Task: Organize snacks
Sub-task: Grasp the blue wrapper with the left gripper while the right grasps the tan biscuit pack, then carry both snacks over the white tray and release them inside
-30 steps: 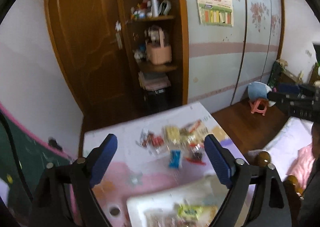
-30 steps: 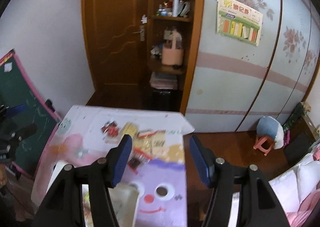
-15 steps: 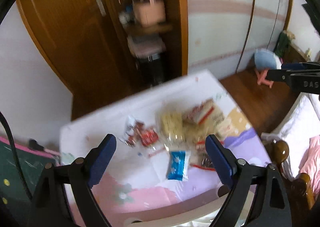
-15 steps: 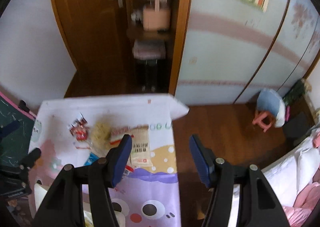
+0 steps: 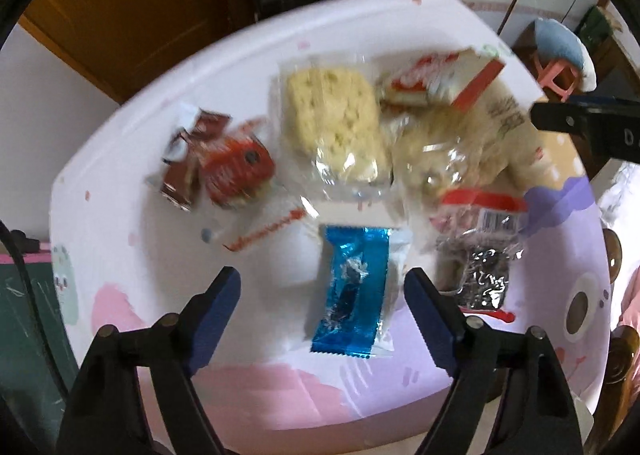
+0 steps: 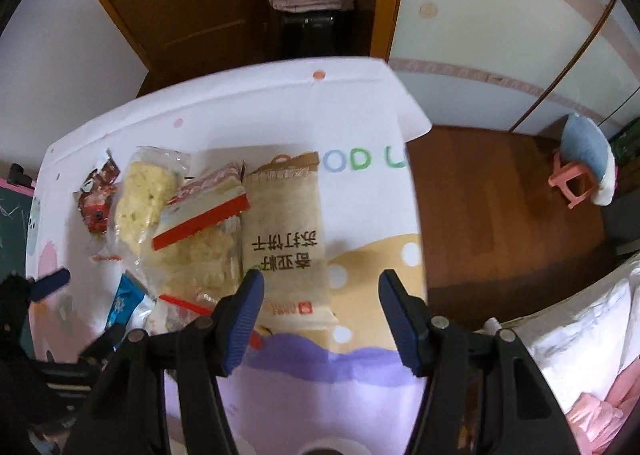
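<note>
Two grippers point down at the snacks: left gripper (image 5: 322, 295), jaws closing (nothing pressed yet), straddles the blue packet (image 5: 352, 291); right gripper (image 6: 320, 301) stands open, cracker pack (image 6: 286, 231) by its left finger.

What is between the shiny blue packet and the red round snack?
In the left wrist view, between the blue packet and the red round snack lies a clear wrapper with a thin red strip; otherwise just white tablecloth.

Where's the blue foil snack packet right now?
In the left wrist view the blue foil packet lies on the table, just ahead between the open left gripper's fingers, with the silver packet to its right.
</note>
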A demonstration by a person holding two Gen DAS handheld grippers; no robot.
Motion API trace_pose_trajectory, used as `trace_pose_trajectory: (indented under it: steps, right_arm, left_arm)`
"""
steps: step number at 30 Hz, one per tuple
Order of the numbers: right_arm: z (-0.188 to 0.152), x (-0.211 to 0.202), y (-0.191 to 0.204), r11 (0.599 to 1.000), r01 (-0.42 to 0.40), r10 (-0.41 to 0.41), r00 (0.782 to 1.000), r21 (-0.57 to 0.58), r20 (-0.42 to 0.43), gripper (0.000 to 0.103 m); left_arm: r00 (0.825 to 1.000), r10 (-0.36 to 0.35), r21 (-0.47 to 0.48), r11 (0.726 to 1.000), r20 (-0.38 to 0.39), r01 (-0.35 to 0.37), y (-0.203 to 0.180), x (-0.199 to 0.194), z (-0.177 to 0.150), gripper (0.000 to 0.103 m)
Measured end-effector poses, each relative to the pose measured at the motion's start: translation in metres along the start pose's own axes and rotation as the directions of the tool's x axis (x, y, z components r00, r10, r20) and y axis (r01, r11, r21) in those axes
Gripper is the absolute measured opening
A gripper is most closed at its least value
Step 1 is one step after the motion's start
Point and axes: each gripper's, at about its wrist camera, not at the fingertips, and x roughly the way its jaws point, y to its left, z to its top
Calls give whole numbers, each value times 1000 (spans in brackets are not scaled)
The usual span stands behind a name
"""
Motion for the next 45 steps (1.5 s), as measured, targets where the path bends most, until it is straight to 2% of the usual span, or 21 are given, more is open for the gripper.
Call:
trace_pose_trajectory:
  steps: [4, 6, 11, 15, 16, 19, 20, 24, 27, 31, 33, 37, 40, 44, 45]
  right_arm:
    - [2, 19, 6, 1000, -28, 28, 999, 6, -20, 60]
    - [2, 27, 9, 1000, -30, 30, 999, 5, -29, 60]
    - [3, 35, 14, 997, -73, 74, 997, 26, -31, 60]
    - [3, 36, 21, 999, -33, 33, 999, 1, -23, 62]
    - [5, 36, 22, 1000, -22, 22, 1000, -7, -22, 62]
    - [2, 35, 32, 998, 30, -30, 999, -47, -15, 56]
    - [0, 34, 33, 998, 39, -40, 999, -54, -18, 54]
    - [-13, 27, 33, 998, 40, -41, 999, -42, -29, 53]
    - [-25, 12, 25, 1000, 5, -5, 1000, -20, -17, 53]
    - [-47, -21, 15, 996, -82, 82, 996, 24, 17, 53]
    - [-60, -41, 12, 992, -123, 122, 992, 33, 37, 53]
    - [-92, -100, 18, 979, -205, 203, 973, 0, 114, 53]
    - [-123, -153, 31, 968, -243, 249, 950, -57, 189, 53]
    - [-163, -220, 47, 961, -245, 274, 915, -129, 297, 53]
    - [-177, -240, 53, 957, -249, 286, 899, -150, 331, 53]
  left_arm:
    - [999, -15, -11, 1000, -38, 15, 1, 16, -3, 81]
    - [998, -34, -28, 999, -61, 33, 3, 20, -3, 75]
    - [996, -42, -61, 997, -81, 37, 14, 29, -5, 75]
    - [995, -65, -76, 995, -81, 59, 22, 32, -9, 73]
    - [994, -76, -79, 994, -81, 69, 26, 34, -7, 71]
    - [992, -107, -75, 992, -72, 102, 26, 30, -6, 43]
    - [992, -103, -65, 993, -69, 99, 25, 28, -7, 29]
    - [996, -75, -59, 996, -49, 72, 24, 21, -16, 28]
    - [996, -80, -85, 993, -27, 77, 30, 12, -23, 28]
    - [997, -69, -95, 993, 42, 73, 42, -26, -33, 28]
    - [995, -41, -84, 995, 95, 49, 50, -55, -41, 28]
    - [981, -16, -69, 997, 192, 30, 60, -112, -61, 28]
    - [960, -16, -52, 998, 280, 32, 60, -164, -87, 28]
    - [916, -42, -39, 997, 399, 63, 59, -231, -123, 28]
    - [907, -49, -37, 997, 419, 71, 59, -244, -131, 28]
